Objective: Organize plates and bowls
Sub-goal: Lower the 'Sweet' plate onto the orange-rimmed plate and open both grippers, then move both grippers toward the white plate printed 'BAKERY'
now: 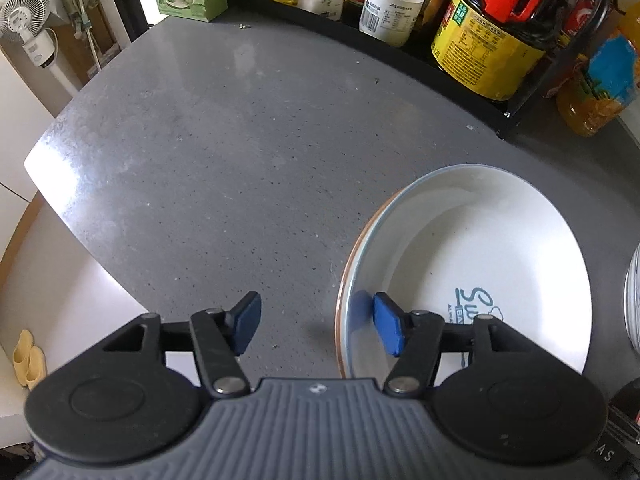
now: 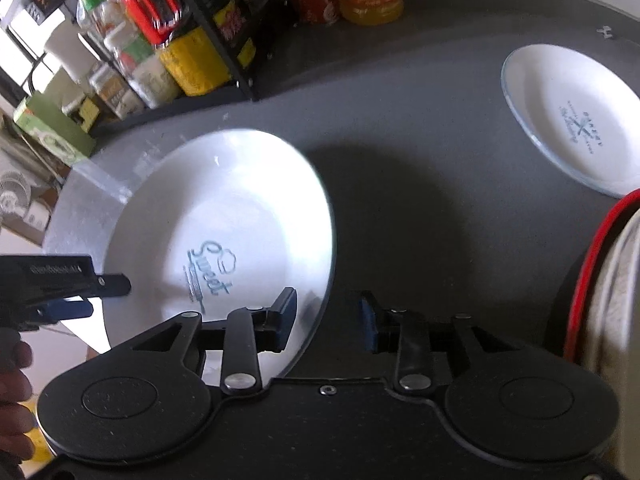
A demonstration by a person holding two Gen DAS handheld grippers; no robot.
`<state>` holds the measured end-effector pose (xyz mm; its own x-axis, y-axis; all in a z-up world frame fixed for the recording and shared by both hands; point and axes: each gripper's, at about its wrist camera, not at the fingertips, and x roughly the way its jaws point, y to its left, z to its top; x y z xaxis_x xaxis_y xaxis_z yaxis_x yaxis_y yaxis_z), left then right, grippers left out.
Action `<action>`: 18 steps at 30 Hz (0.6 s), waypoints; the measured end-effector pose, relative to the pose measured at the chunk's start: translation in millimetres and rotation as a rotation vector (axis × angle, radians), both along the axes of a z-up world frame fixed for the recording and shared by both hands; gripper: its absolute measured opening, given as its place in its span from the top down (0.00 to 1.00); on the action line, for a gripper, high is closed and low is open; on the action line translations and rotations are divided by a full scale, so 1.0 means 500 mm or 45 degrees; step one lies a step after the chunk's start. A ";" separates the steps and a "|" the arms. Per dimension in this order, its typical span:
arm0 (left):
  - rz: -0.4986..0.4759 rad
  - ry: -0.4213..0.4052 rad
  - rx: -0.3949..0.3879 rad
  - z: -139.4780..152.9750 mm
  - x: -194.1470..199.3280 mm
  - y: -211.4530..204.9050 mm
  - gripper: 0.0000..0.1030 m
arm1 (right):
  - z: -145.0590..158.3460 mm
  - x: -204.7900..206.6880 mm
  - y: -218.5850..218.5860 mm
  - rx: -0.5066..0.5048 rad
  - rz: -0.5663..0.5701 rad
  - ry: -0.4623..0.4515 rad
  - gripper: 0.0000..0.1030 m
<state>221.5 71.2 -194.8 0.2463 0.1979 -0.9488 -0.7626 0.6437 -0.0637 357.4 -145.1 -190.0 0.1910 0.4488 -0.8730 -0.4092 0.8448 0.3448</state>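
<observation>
Now your left claw [image 1: 316, 326] is spread wide across the rim of the "Sweet" plate [image 1: 480, 248], lower right of frame; your right claw [image 2: 329, 322] straddles its opposite rim, likewise released, on the worktop [image 1: 224, 152].

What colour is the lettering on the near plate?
Dark teal-blue script on the white plate, clearest in the right wrist view.

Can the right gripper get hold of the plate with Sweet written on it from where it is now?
Probably yes: the right gripper is open and already straddles the near rim of the Sweet plate, with nothing between them.
</observation>
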 end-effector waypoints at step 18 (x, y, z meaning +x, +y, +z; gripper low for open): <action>-0.151 -0.037 0.054 0.080 0.058 -0.076 0.39 | 0.113 0.016 -0.096 0.113 -0.055 -0.163 0.17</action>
